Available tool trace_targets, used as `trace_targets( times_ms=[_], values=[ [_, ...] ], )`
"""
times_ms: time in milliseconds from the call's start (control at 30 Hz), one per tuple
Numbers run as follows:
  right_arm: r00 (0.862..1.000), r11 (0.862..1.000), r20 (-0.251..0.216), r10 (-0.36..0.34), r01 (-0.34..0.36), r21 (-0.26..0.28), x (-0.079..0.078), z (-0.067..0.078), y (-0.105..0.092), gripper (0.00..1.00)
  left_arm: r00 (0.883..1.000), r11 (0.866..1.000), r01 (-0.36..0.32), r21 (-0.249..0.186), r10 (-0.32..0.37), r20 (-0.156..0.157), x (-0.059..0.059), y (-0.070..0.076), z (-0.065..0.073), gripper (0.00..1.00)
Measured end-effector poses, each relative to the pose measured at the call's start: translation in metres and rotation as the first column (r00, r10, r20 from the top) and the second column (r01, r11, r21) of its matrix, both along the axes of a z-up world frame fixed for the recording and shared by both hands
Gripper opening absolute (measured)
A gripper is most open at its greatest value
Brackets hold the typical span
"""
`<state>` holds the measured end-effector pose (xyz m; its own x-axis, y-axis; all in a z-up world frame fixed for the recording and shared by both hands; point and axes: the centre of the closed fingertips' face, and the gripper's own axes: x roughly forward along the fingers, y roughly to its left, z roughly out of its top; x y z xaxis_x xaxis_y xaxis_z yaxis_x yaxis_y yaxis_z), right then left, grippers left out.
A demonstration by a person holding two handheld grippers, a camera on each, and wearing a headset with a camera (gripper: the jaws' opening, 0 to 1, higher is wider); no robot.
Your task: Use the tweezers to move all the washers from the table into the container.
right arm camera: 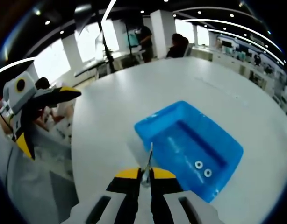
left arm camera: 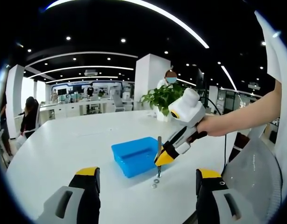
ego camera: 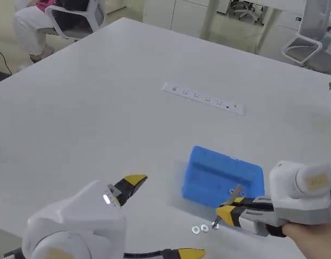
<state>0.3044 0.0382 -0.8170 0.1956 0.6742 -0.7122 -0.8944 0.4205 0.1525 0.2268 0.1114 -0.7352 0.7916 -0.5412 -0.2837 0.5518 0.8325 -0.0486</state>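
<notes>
The right gripper (right arm camera: 144, 173) is clamped shut on the tweezers (right arm camera: 149, 156), and the left gripper (ego camera: 161, 216) hangs idle nearby with its jaws wide apart. Two washers (ego camera: 195, 230) lie side by side on the table (ego camera: 101, 108), just in front of the blue container (ego camera: 222, 174). Because they sit so close together, the thin tips could flick one away or nudge both, and the tweezers could twist in the jaws under pressure. The left gripper view gives the tweezer tip right at those washers, though I cannot tell if it touches. The right gripper view gives two more washers (right arm camera: 198, 164) already lying inside the container.
</notes>
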Motion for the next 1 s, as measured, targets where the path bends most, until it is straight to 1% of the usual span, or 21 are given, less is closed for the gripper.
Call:
trace_targets(
  times_ms=[233,267,300,333,400,433,567,633,733,767,900,1000],
  values=[
    [1.000,1.000,0.023,0.012,-0.012,0.009,-0.009,-0.001,0.002,0.04,1.000,1.000,-0.001,0.006,0.001,0.000,0.001,0.001,-0.001,0.85],
    [0.998,0.999,0.057,0.041,-0.041,-0.002,-0.009,-0.001,0.002,0.04,1.000,1.000,-0.002,0.006,0.002,-0.001,0.001,0.001,-0.002,0.85],
    [0.994,0.998,0.089,0.057,-0.055,-0.026,-0.007,-0.001,-0.001,0.03,1.000,1.000,-0.002,0.006,0.002,-0.001,0.001,0.002,-0.002,0.85],
    [0.997,0.999,0.063,0.045,-0.044,-0.014,-0.010,-0.001,0.001,0.03,1.000,1.000,-0.002,0.006,0.002,-0.001,0.001,0.002,-0.002,0.85],
    [0.996,0.999,0.076,0.047,-0.046,-0.012,-0.009,-0.001,0.002,0.03,1.000,1.000,0.000,0.007,0.000,-0.001,0.001,0.002,-0.002,0.84],
    [0.996,0.999,0.074,0.043,-0.042,-0.007,-0.009,-0.001,0.002,0.03,1.000,1.000,0.001,0.008,-0.001,-0.002,0.000,0.002,-0.002,0.84],
    [0.998,0.999,0.056,-0.001,-0.001,0.033,-0.007,0.000,-0.002,0.02,1.000,1.000,0.000,0.012,0.000,-0.001,0.000,0.002,-0.003,0.84],
    [0.999,0.998,0.040,-0.023,0.021,0.056,-0.006,0.001,-0.004,0.02,1.000,1.000,-0.005,0.008,0.005,0.001,0.001,0.003,-0.002,0.84],
    [0.998,0.995,0.036,-0.052,0.049,0.082,-0.004,0.004,-0.008,0.03,1.000,1.000,-0.006,0.007,0.006,-0.001,0.001,0.003,-0.002,0.84],
    [0.997,0.994,0.027,-0.067,0.064,0.090,-0.002,0.006,-0.009,0.03,1.000,1.000,-0.005,0.008,0.005,-0.001,0.001,0.003,-0.002,0.84],
    [0.996,0.991,0.006,-0.092,0.091,0.103,0.000,0.006,-0.011,0.03,1.000,1.000,-0.001,0.009,0.001,-0.001,0.000,0.002,-0.002,0.83],
    [0.996,0.990,0.009,-0.091,0.089,0.107,0.000,0.008,-0.009,0.03,1.000,1.000,-0.002,0.011,0.002,-0.002,0.000,0.002,-0.002,0.83]
  ],
)
